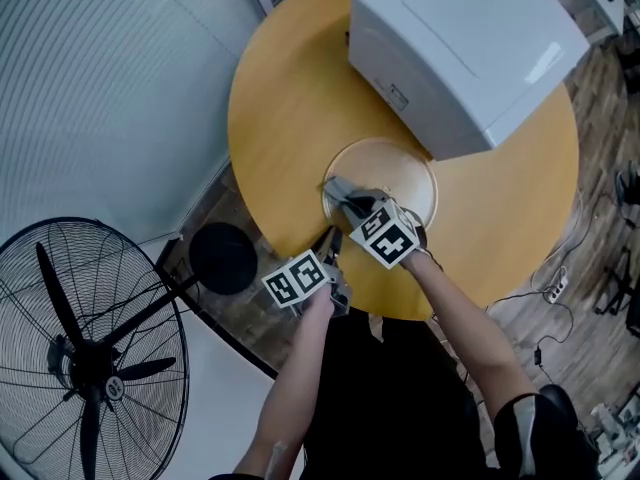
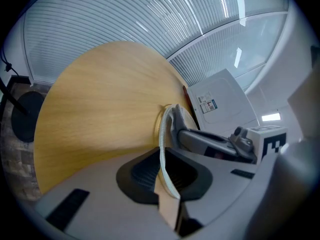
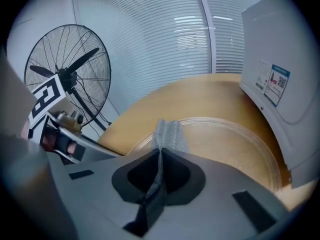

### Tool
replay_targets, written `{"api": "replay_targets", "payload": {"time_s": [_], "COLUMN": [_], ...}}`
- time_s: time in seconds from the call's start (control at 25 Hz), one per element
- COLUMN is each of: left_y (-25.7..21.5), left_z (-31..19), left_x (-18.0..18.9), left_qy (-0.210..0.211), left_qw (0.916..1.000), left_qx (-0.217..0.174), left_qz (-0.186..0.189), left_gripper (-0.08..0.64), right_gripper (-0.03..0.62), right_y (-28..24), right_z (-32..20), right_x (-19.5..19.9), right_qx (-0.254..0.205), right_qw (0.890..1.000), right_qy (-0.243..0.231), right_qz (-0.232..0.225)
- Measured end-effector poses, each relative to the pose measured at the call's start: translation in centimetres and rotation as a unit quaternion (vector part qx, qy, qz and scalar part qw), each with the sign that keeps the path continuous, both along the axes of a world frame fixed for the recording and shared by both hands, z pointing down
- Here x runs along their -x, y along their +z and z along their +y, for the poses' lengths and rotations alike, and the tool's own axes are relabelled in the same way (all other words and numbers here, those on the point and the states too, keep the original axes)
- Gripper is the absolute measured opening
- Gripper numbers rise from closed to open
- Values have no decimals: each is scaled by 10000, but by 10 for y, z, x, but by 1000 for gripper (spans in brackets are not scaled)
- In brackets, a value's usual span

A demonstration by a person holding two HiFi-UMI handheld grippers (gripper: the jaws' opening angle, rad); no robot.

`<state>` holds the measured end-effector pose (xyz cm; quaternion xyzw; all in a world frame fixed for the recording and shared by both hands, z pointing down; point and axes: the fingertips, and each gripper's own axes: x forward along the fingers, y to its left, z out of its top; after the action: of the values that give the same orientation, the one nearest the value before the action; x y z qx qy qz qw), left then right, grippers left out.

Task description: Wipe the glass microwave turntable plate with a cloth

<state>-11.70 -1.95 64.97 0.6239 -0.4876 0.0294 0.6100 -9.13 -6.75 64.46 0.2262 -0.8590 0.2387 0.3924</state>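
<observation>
The clear glass turntable plate [image 1: 395, 173] lies on the round wooden table [image 1: 290, 98] near its front edge. My left gripper [image 1: 331, 241] is shut on the plate's near rim, which shows edge-on as a pale band [image 2: 162, 144] between the jaws. My right gripper [image 1: 350, 206] is shut on a grey cloth [image 1: 341, 192], whose free end rests on the plate's left part. In the right gripper view the cloth [image 3: 168, 134] runs from the jaws [image 3: 159, 176] onto the plate [image 3: 230, 146].
A white microwave [image 1: 465, 53] stands on the table just behind the plate. On the floor to the left is a black pedestal fan [image 1: 80, 358] with a round base [image 1: 222, 258]. Cables and a power strip [image 1: 555, 288] lie on the floor at right.
</observation>
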Motion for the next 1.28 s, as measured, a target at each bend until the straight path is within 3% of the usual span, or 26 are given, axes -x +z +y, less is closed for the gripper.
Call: {"api": "replay_targets", "payload": {"time_s": [0.44, 0.64, 0.72, 0.92, 1.28], "left_y": [0, 0, 0, 0, 0], "left_z": [0, 1, 0, 1, 0], "left_x": [1, 2, 2, 2, 2], "left_qy": [-13, -42, -44, -41, -39], "left_qw": [10000, 10000, 10000, 10000, 10000], "left_qx": [-11, -7, -6, -8, -11], "left_qz": [4, -13, 3, -15, -6], "left_gripper": [29, 29, 29, 29, 29], "right_gripper": [20, 20, 18, 18, 11], "right_y": [-3, -3, -2, -6, -4], "right_z": [-86, -94, -91, -67, 1], "right_x": [-73, -109, -115, -108, -59], "right_qx": [-795, -1346, -1397, -1093, -1129], "right_qw": [9921, 9808, 9794, 9839, 9901], "right_qy": [819, 760, 859, 1217, 571], "right_qz": [519, 1190, 1174, 716, 611]}}
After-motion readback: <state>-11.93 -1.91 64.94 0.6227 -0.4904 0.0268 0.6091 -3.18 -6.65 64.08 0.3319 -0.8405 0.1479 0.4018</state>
